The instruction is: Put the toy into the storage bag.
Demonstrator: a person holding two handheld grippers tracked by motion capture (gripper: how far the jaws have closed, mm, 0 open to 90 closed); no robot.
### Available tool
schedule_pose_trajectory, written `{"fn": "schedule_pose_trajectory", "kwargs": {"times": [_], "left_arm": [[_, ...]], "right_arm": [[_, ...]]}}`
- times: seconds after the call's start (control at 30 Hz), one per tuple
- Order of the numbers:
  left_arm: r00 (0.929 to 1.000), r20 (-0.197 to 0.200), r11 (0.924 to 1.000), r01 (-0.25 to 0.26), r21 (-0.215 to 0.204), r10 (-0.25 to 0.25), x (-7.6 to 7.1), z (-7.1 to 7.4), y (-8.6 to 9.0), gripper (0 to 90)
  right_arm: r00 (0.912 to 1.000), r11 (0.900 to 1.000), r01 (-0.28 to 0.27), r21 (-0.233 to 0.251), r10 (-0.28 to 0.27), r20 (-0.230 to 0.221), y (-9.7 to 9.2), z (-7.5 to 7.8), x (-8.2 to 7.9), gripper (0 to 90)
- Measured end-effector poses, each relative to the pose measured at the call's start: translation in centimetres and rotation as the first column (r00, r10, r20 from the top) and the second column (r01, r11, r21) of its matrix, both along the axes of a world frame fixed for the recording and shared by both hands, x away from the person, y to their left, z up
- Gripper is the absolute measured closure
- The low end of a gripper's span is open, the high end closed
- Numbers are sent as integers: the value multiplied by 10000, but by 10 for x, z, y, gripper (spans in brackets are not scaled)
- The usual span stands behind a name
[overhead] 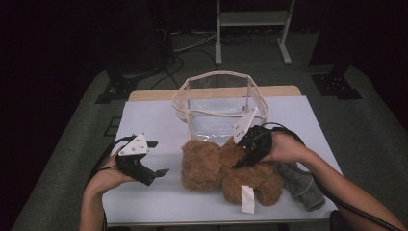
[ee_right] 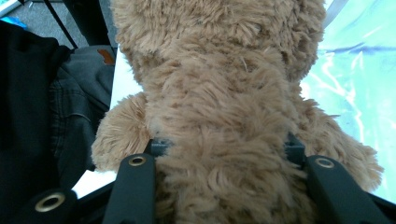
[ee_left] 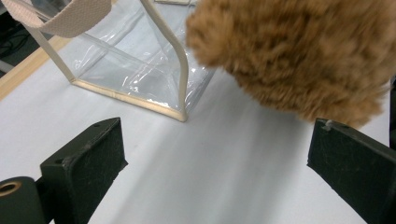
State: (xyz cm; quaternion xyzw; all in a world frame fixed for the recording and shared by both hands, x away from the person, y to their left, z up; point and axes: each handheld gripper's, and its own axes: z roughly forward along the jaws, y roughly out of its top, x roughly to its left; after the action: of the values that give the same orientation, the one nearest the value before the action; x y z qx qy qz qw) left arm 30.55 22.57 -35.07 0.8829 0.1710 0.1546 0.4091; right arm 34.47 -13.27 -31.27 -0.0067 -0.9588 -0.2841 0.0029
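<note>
Right claw (overhead: 244, 158) clamps the bear (ee_right: 219, 107) round its plush middle; left claw (overhead: 156, 158) hangs open beside it. Soft, light, squashy; grip the torso, not the limbs.

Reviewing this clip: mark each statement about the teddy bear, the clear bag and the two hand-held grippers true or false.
1. The right hand-held gripper is clamped on the teddy bear. True.
2. The left hand-held gripper holds the clear bag. False: its jaws stand open on nothing, over the table.
3. The teddy bear is inside the clear bag. False: it is in front of the bag, outside it.
4. A grey cloth lies to the right of the bear. True.
</note>
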Motion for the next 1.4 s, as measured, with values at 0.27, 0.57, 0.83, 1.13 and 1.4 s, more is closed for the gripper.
{"fn": "schedule_pose_trajectory", "kwargs": {"times": [0.27,0.57,0.83,1.13,1.4], "left_arm": [[10000,-10,10000,-39,-61,39,0,1,4,32],[9999,-2,9997,-110,-198,110,0,1,9,32],[9999,-62,9997,-153,-211,152,0,1,11,33],[9998,-29,9994,-177,-305,176,1,1,15,32],[9999,-59,9996,-151,-231,150,1,0,17,32]], "right_arm": [[9997,9997,-122,202,118,210,-2,25,-5,555],[9982,9987,-334,380,314,519,2,66,-8,555],[9955,9974,-484,540,437,845,8,113,-10,554],[9931,9984,-437,366,394,1100,20,170,2,554],[9896,9989,-315,334,265,1416,27,204,13,554]]}}
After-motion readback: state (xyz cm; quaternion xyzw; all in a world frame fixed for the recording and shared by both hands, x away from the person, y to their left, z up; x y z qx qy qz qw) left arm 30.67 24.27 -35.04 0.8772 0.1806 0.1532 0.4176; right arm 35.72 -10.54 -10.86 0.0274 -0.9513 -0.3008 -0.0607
